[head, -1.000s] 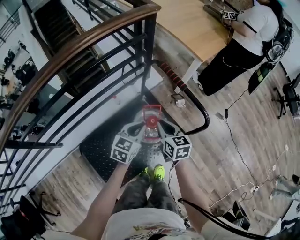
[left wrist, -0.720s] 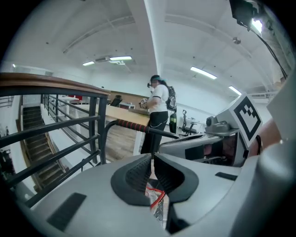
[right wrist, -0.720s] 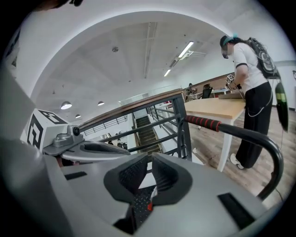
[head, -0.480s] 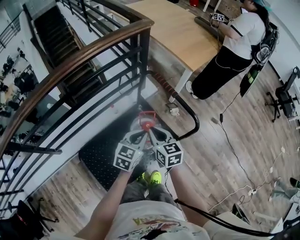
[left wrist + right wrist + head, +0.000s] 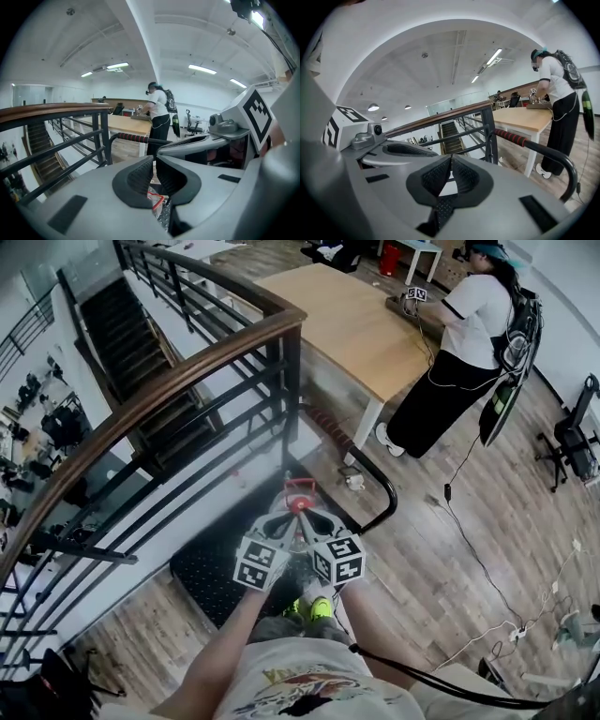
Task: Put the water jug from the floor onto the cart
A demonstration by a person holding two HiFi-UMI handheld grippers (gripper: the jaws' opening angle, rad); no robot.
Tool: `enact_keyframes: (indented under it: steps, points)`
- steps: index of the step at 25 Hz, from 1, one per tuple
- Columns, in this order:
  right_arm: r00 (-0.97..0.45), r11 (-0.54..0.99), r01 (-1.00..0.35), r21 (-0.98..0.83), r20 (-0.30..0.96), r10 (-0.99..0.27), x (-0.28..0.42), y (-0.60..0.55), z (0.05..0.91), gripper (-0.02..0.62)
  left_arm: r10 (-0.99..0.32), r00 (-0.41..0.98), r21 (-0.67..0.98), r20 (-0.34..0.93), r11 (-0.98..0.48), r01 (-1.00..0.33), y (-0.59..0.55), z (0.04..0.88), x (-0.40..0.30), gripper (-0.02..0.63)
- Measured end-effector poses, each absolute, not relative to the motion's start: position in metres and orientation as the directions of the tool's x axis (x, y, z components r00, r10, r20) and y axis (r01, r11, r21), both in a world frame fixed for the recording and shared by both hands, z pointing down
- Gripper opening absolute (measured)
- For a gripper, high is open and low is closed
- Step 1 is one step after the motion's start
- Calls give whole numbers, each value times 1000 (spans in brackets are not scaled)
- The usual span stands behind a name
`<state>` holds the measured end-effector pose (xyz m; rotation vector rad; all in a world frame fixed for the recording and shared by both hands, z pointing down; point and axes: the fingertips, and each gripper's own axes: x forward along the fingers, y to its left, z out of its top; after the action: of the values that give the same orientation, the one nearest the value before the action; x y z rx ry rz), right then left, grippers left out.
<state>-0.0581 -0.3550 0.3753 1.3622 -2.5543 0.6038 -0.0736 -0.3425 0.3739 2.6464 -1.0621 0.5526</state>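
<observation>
A: The tools first?
B: Two, side by side. The left gripper [image 5: 154, 161] is clenched down to a slit, with nothing between its pads. The right gripper [image 5: 450, 161] has just been closing and is now pressed together, empty.
A: And the jug?
B: One water jug [image 5: 298, 501], right under the tips. Its red handle [image 5: 158, 200] shows beneath the left jaws. It is over the black studded deck of the one cart [image 5: 206, 568], near the push bar [image 5: 330, 424]; its base is hidden.
A: Around that?
B: Plank floor [image 5: 469, 521], one railing [image 5: 159, 392], one staircase [image 5: 127, 329] beyond, one wooden table [image 5: 352, 320], one person [image 5: 459, 352] standing there, strip lights [image 5: 202, 69] overhead.
</observation>
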Motion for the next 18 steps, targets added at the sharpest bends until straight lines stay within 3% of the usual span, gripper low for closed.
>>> enact_keyframes:
  steps: [18]
  points:
    - [-554, 477, -830, -290, 319, -769, -57, -336, 363, 26, -606, 661, 57, 443, -717, -695, -325, 365, -74, 28]
